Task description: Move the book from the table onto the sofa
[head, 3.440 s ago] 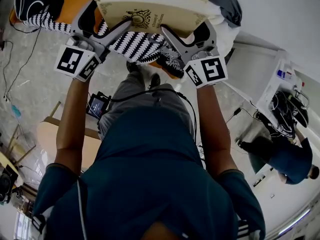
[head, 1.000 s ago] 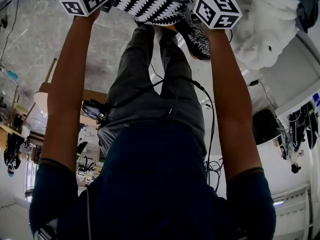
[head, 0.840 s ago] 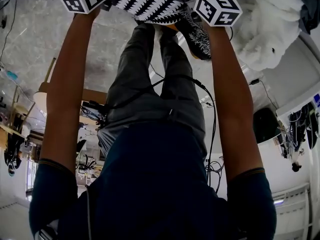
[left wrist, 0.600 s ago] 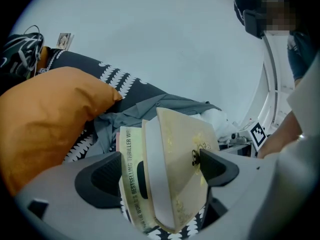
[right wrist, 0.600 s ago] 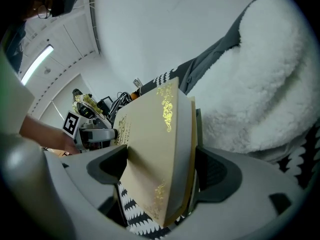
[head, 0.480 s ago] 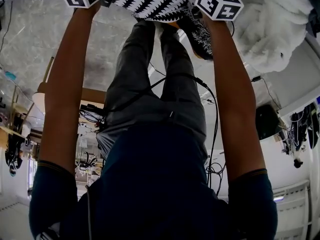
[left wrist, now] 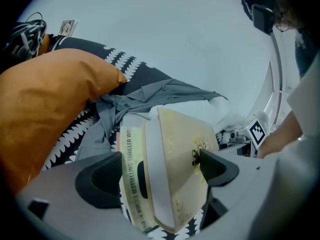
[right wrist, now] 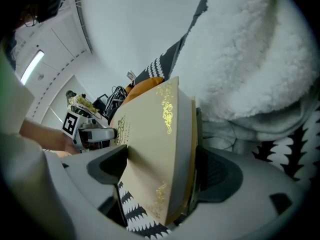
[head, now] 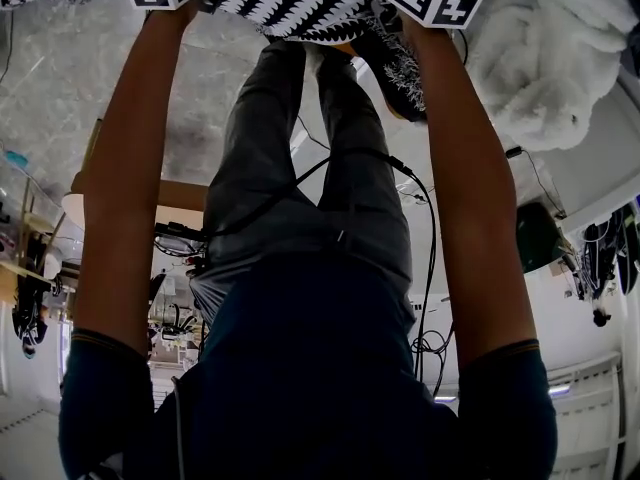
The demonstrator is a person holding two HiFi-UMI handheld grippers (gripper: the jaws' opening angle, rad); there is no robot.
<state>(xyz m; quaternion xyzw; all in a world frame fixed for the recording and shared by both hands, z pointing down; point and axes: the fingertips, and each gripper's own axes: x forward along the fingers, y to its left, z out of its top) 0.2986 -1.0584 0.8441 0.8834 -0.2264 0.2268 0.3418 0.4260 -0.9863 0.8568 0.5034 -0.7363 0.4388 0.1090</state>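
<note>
Jaws tight on book (left wrist: 176, 181), spine toward them

both arms (head: 125, 188) stretched fwd; l gripper (left wrist: 161, 170), r gripper (right wrist: 164, 171) jaws clamped on book (left wrist: 175, 144)

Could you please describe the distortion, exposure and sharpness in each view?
Head view: fisheye bows the arms, and the dark shirt swallows detail. Left gripper view: black vignette corners, yet the book spine print is legible. Right gripper view: vignette too; the white fleece is bright, texture kept.
</note>
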